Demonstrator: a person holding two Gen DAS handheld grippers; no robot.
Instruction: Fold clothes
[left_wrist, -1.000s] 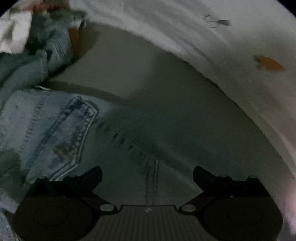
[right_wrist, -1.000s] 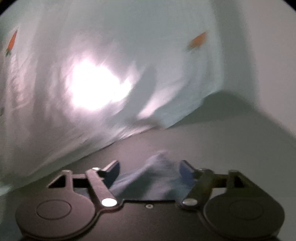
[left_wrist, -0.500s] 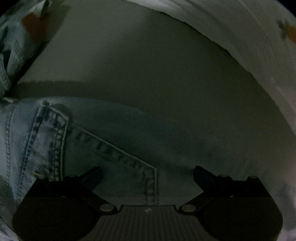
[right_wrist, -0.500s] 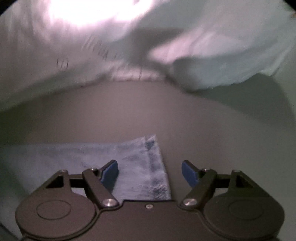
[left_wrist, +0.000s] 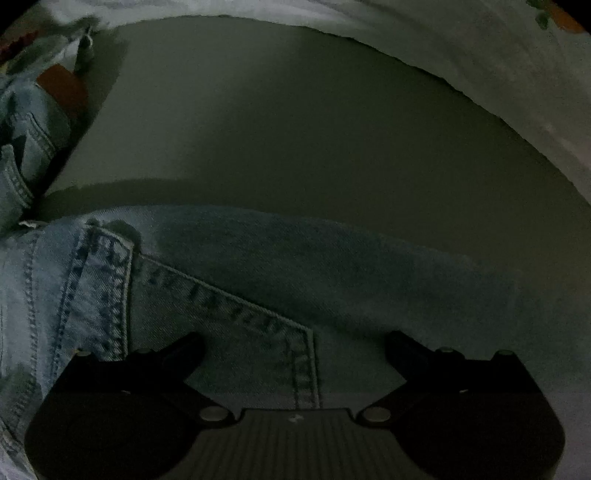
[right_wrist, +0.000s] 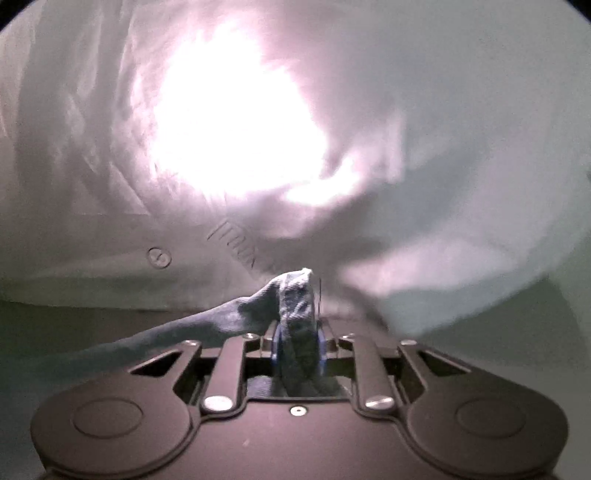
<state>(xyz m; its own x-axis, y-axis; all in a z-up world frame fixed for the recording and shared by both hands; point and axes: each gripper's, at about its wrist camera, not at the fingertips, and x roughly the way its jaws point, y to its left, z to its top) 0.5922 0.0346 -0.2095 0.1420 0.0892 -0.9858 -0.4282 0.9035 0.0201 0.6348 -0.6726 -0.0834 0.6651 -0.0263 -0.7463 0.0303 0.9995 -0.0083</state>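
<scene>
Light blue jeans (left_wrist: 258, 266) lie flat on a grey surface in the left wrist view, a back pocket and seam showing. My left gripper (left_wrist: 294, 336) points straight down just above them, open, its fingers on either side of the seam with nothing pinched. In the right wrist view my right gripper (right_wrist: 298, 339) is closing its jaws on a bunched corner of the jeans (right_wrist: 295, 302), and the blue pads press on the denim. From there the fabric trails off to the left.
A white sheet with small orange prints (left_wrist: 517, 74) curves round the far and right side of the grey surface (left_wrist: 295, 129). It fills the right wrist view (right_wrist: 110, 184), backlit by a bright glare. More crumpled denim (left_wrist: 26, 122) is at the far left.
My right gripper has gone from open over the flat jeans corner to shut on it, and the denim now stands bunched up. The left gripper has shifted slightly over the jeans, still open.
</scene>
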